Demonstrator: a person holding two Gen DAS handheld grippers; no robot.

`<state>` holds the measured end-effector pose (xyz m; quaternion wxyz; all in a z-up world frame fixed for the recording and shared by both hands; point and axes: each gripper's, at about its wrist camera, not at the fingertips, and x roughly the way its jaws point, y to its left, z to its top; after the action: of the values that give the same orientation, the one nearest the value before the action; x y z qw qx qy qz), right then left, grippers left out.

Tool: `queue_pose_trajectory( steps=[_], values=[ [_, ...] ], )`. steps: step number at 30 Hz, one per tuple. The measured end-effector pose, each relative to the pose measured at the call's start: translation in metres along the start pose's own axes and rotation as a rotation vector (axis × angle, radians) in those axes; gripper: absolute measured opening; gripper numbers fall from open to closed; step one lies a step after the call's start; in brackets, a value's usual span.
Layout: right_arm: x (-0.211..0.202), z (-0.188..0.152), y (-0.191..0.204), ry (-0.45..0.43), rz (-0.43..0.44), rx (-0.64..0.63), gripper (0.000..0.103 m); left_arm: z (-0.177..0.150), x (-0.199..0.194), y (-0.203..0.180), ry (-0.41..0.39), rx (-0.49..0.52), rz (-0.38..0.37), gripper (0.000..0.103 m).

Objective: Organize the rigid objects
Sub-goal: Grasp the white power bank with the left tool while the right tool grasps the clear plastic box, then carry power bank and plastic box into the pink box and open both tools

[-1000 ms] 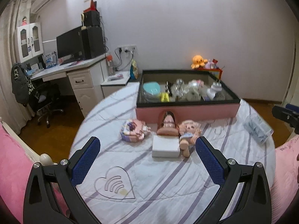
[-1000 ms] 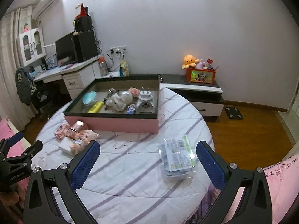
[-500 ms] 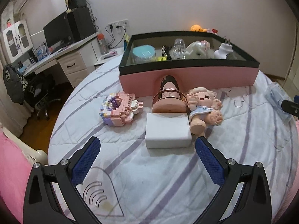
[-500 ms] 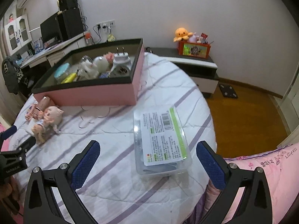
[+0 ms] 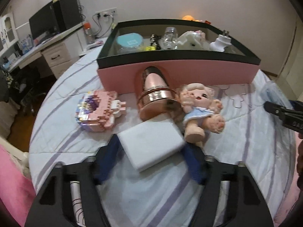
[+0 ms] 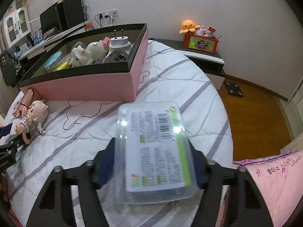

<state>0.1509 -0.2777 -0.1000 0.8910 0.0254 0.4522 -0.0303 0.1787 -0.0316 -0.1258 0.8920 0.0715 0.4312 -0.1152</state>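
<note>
A white box [image 5: 151,143] lies on the striped round table, and my left gripper [image 5: 149,143] is closing on it, its blue pads touching two opposite corners. Beyond it lie a rose-gold cup [image 5: 155,96] on its side, a doll [image 5: 200,109] and a pink block toy [image 5: 98,111]. All three sit in front of the pink box [image 5: 178,71], which holds several items. My right gripper [image 6: 152,145] is closing on a clear plastic container [image 6: 155,141] with a printed label, pads against its long sides.
The table's right edge drops to a wooden floor [image 6: 255,113]. A low cabinet [image 6: 204,60] with an orange plush stands by the wall, and a desk with a monitor [image 5: 47,24] at the left. Pink bedding [image 6: 274,179] lies near the right.
Both grippers sank and moved forward onto their objects. Their jaws went from wide apart to narrowed, around the white box on the left and the clear container on the right.
</note>
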Motion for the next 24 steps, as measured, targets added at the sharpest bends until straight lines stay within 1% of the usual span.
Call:
queue_pose_trajectory(
  steps=[5, 6, 10, 13, 17, 21, 24],
  values=[
    [-0.001, 0.000, 0.002, -0.003, 0.031, -0.009, 0.065, -0.001, -0.005, 0.008, -0.011, -0.038, -0.058, 0.063],
    [-0.003, 0.000, 0.002, -0.006, 0.041, -0.008, 0.065, -0.002, -0.007, 0.010, -0.015, -0.041, -0.060, 0.063],
    [-0.010, -0.001, 0.004, -0.012, 0.068, -0.002, 0.065, -0.011, -0.019, 0.013, -0.032, -0.046, -0.054, 0.063],
    [-0.018, 0.000, 0.007, -0.018, 0.104, 0.005, 0.065, -0.017, -0.029, 0.019, -0.044, -0.046, -0.040, 0.063],
    [-0.033, 0.003, 0.014, -0.042, 0.145, -0.001, 0.065, -0.022, -0.049, 0.027, -0.076, -0.053, -0.022, 0.063],
    [-0.049, 0.012, 0.025, -0.076, 0.186, -0.016, 0.065, -0.013, -0.071, 0.032, -0.125, -0.052, -0.013, 0.063],
    [-0.060, 0.025, 0.034, -0.105, 0.222, -0.038, 0.065, 0.005, -0.085, 0.033, -0.172, -0.037, -0.020, 0.063]
  ],
)
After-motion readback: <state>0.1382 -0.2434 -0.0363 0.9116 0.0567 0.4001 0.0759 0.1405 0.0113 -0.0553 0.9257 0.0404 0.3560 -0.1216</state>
